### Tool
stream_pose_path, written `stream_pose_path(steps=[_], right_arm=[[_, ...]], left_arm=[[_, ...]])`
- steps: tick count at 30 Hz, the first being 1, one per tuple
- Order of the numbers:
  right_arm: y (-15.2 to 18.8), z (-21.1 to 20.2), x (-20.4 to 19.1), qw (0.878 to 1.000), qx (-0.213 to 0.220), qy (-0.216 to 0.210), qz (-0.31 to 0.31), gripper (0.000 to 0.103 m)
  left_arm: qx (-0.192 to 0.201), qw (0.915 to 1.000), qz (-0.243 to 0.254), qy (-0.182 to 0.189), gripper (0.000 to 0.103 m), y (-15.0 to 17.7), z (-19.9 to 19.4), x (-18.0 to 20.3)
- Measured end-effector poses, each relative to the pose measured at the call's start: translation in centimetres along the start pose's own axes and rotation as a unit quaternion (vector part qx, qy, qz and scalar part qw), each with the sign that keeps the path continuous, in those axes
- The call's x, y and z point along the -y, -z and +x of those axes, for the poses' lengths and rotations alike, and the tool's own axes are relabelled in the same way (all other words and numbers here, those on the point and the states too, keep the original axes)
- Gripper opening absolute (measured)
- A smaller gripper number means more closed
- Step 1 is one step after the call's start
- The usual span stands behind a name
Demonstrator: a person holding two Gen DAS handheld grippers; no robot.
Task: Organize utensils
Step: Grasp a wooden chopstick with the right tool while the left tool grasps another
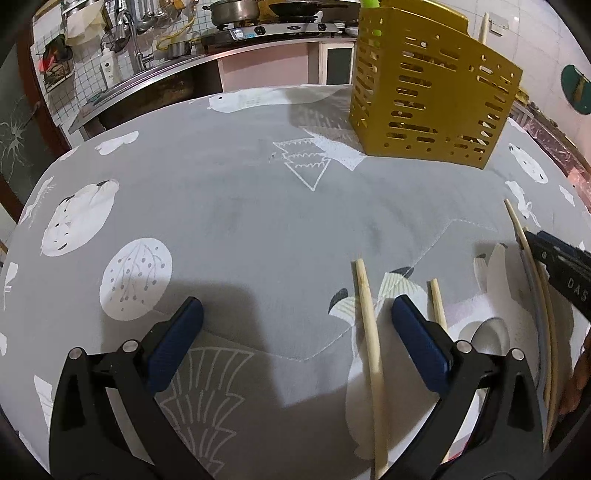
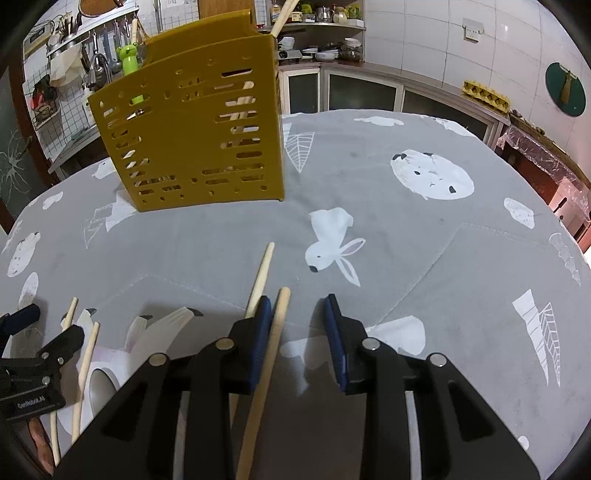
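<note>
A yellow slotted utensil holder (image 1: 430, 86) (image 2: 192, 129) stands upright at the far side of the table, with a chopstick and a green utensil in it. Several pale wooden chopsticks lie on the grey cloth. In the left wrist view my left gripper (image 1: 295, 325) is open and empty, one chopstick (image 1: 369, 336) lying between its fingers and another (image 1: 437, 304) beside the right finger. In the right wrist view my right gripper (image 2: 299, 314) is open, low over a chopstick (image 2: 271, 350) that lies against its left finger; another chopstick (image 2: 260, 277) lies just left. A white spoon (image 1: 487, 334) lies nearby.
The table is covered by a grey cloth (image 1: 240, 206) with white animal prints. A kitchen counter with a stove and pans (image 1: 266, 18) is behind it. The right gripper's finger (image 1: 557, 266) shows at the left view's right edge; the left gripper (image 2: 40, 350) shows at the right view's left edge.
</note>
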State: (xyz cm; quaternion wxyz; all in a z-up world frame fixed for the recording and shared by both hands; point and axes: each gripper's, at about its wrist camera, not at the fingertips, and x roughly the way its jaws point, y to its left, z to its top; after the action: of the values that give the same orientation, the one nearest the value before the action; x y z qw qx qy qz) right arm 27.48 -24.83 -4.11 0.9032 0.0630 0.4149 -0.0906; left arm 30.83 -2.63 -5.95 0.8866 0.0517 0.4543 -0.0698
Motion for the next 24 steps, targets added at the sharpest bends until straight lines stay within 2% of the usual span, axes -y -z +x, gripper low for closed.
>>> stream_pose_path(steps=[5, 8, 13, 17, 20, 24], right_arm=[[0.0, 0.1, 0.2, 1.000, 0.000, -0.003, 0.002, 0.031], [-0.1, 0.1, 0.3, 1.000, 0.000, -0.004, 0.003, 0.031], [-0.1, 0.1, 0.3, 1.000, 0.001, -0.003, 0.002, 0.031], [-0.1, 0.1, 0.3, 1.000, 0.000, -0.004, 0.003, 0.031], [-0.3, 0.2, 0.4, 1.000, -0.003, -0.008, 0.005, 0.030], [-0.9, 0.7, 0.5, 1.000, -0.009, -0.013, 0.004, 0.016]], left_arm=[[0.005, 0.9999, 0.010, 0.000, 0.098, -0.3, 0.1, 0.8], [0.015, 0.9996, 0.025, 0.005, 0.085, -0.2, -0.3, 1.5], [0.029, 0.9980, 0.055, 0.012, 0.044, 0.4, -1.2, 3.2], [0.024, 0.9978, 0.061, 0.006, 0.029, 0.6, -1.5, 4.2], [0.014, 0.9981, 0.059, 0.008, 0.027, 0.3, -1.5, 4.3], [0.000, 0.9992, 0.038, 0.015, 0.016, -0.4, -1.2, 3.7]])
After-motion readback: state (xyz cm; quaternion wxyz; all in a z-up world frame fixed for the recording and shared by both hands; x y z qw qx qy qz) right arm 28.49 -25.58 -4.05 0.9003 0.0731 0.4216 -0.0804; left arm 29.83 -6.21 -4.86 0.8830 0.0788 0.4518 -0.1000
